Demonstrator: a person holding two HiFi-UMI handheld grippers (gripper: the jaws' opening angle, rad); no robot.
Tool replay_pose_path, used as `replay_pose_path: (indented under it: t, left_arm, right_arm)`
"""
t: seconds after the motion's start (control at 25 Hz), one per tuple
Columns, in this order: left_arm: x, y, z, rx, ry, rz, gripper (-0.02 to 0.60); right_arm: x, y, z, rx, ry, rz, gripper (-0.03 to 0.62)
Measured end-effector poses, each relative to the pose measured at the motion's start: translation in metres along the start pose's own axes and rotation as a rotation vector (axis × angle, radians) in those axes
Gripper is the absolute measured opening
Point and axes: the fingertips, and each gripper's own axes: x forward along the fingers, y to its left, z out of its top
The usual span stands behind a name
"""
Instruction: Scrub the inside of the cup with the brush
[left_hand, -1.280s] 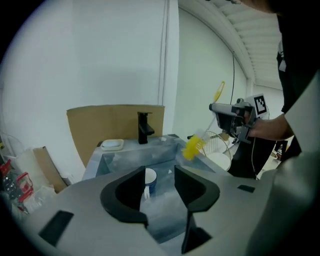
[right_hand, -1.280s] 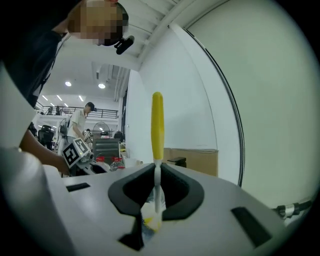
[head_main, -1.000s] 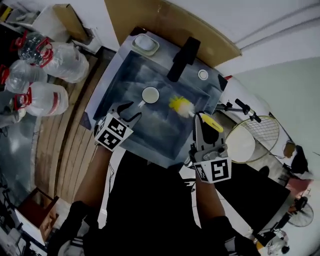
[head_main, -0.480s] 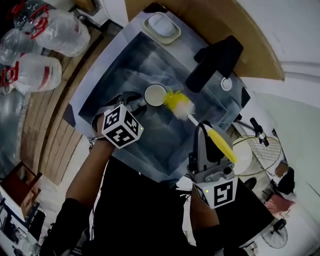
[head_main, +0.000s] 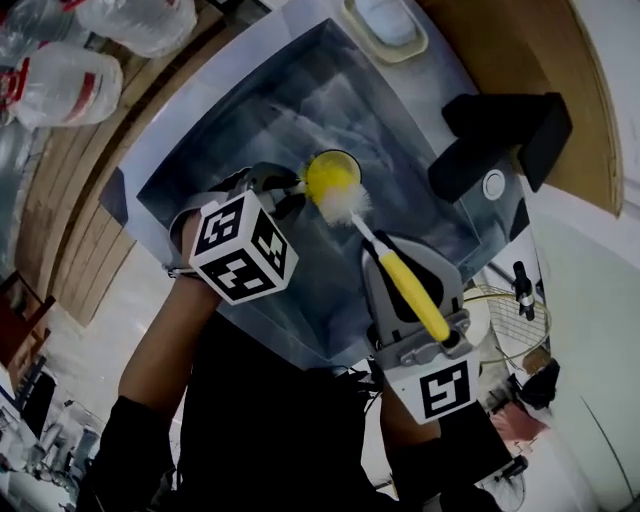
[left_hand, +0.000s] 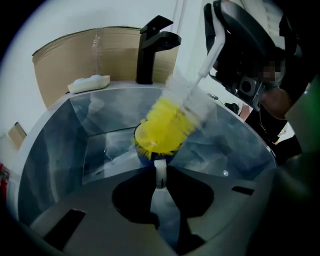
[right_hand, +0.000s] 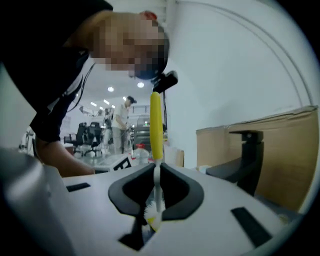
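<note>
Head view looks steeply down into a steel sink (head_main: 250, 115), with the cup (head_main: 346, 156) standing on its floor just above the middle of the picture. The left claw (head_main: 272, 190) reaches the cup from about 8 o'clock. The right claw (head_main: 380, 250) comes in from about 5 o'clock.

Left gripper view looks straight along the left claw's jaws. They are closing, and the cup's thin white handle stands upright between their tips. Both tips seem to press on it, though the brush's motion blur makes the contact hard to judge.

The brush (head_main: 410, 290) slants from the right claw up toward 11 o'clock. Its yellow bristle head sits in the mouth of the cup and fills the opening. A ring of white bristles lies just outside the rim, on the 5 o'clock side.

Right gripper view shows the right claw clenched on the brush. The thin white stem is pinched between the two jaws. The yellow grip rises behind them toward 12 o'clock, and a tuft of bristles shows below at 6 o'clock.

A black faucet (head_main: 500, 135) stands at about 2 o'clock from the cup, at the sink's far corner. A soap dish (head_main: 388, 22) sits at 12 o'clock, on the top edge of the picture. Large water jugs (head_main: 70, 75) with red caps lie on the floor at 10 o'clock, well apart from the sink.
</note>
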Motion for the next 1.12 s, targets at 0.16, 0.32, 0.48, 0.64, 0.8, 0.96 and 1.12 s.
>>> replay_pose_path:
  t: [0.16, 0.32, 0.48, 0.64, 0.8, 0.96, 1.12]
  left_arm:
    - [0.001, 0.001, 0.0, -0.029, -0.01, -0.002, 0.077]
    - [0.002, 0.003, 0.001, -0.036, -0.014, 0.002, 0.077]
    - [0.001, -0.001, -0.002, -0.03, -0.007, -0.003, 0.077]
    - [0.001, -0.001, -0.001, -0.011, -0.004, 0.001, 0.077]
    - [0.001, 0.002, -0.002, -0.005, 0.007, 0.023, 0.077]
    - [0.002, 0.002, 0.001, -0.003, 0.008, 0.013, 0.077]
    - [0.001, 0.003, -0.001, -0.015, 0.013, 0.003, 0.077]
  right_arm:
    - [0.018, 0.012, -0.052, 0.08, 0.174, 0.127, 0.058]
    - [0.026, 0.005, -0.074, 0.124, 0.203, 0.116, 0.063]
    - [0.017, -0.012, -0.034, 0.104, 0.096, 0.047, 0.051]
    - [0.015, -0.017, 0.017, 0.047, -0.059, 0.038, 0.044]
    - [0.035, -0.015, -0.025, 0.08, -0.003, 0.053, 0.046]
    - [0.044, -0.017, -0.062, 0.099, 0.073, 0.024, 0.046]
    - [0.042, -0.02, -0.052, 0.056, 0.085, 0.015, 0.046]
